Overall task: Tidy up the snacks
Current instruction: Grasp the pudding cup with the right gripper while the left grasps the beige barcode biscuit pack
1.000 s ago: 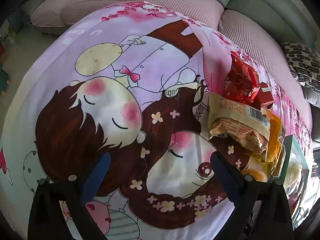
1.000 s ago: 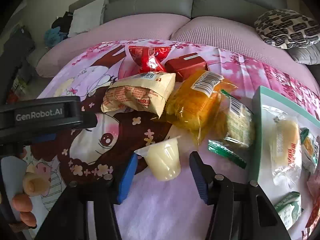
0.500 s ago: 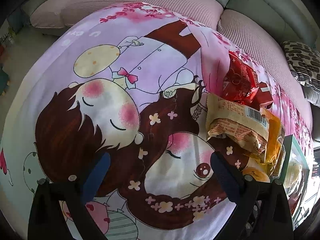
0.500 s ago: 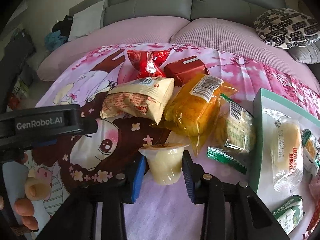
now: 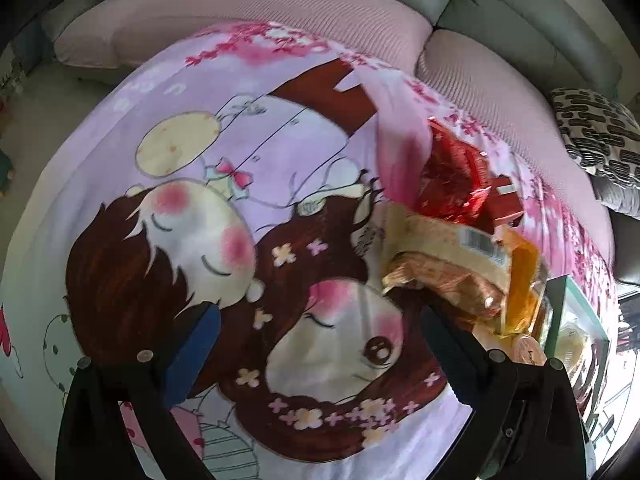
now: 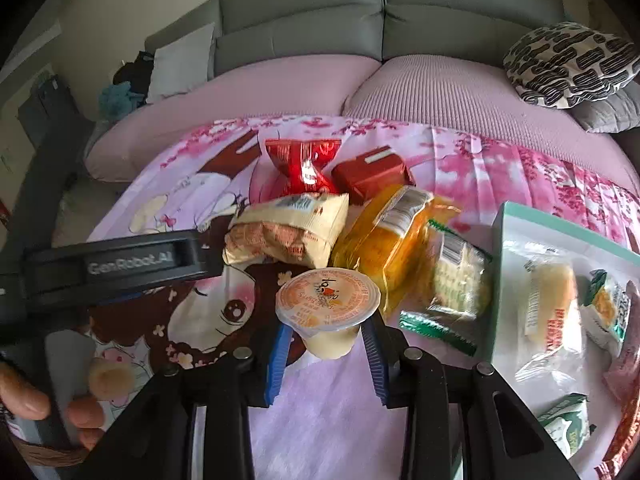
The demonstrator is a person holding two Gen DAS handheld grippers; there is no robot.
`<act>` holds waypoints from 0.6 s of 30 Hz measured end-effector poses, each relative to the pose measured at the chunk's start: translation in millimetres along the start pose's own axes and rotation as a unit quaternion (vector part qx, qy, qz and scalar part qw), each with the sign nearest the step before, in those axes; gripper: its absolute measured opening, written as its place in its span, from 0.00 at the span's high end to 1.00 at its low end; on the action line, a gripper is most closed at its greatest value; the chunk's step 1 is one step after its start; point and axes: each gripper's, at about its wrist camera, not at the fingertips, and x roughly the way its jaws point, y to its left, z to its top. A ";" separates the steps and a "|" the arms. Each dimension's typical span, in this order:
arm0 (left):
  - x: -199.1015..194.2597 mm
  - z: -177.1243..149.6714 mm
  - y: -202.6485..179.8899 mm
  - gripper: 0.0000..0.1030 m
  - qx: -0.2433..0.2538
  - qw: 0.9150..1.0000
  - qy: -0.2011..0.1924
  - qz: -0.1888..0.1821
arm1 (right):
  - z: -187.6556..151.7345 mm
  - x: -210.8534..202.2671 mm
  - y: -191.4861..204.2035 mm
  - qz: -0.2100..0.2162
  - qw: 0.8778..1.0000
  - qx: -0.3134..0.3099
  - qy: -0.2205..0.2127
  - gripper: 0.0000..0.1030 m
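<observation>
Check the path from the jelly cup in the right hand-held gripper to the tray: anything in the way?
The jelly cup is clamped in the right hand-held gripper. Between it and the tray lie a small green packet and a clear-wrapped pastry on the cloth. They are low, so carrying the cup over them looks feasible.

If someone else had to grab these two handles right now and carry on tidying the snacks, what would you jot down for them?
Right gripper: jaws shut on the jelly cup, foil lid up, held above the cartoon cloth.
Left gripper: jaws open, nothing between them, over bare cloth.
Tray, on the right: already holds a few wrapped snacks.
Still loose on the cloth: red foil bag, red box, cream packet, orange packet, clear cracker pack, green sachet.
Left to do, probably: put the cup in the tray, then move the loose ones.
</observation>
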 end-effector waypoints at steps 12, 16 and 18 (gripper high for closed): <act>-3.2 9.8 -37.1 0.03 0.026 0.997 -0.027 -0.061 | 12.6 -48.8 -51.4 -0.035 0.997 0.051 -0.049 0.64; -1.0 10.7 -47.9 0.03 0.038 0.995 -0.029 -0.083 | 13.2 -60.5 -73.4 -0.043 0.994 0.077 -0.058 0.64; 2.9 12.9 -54.4 0.03 0.046 0.994 -0.027 -0.094 | 12.9 -65.1 -83.3 -0.047 0.993 0.089 -0.062 0.64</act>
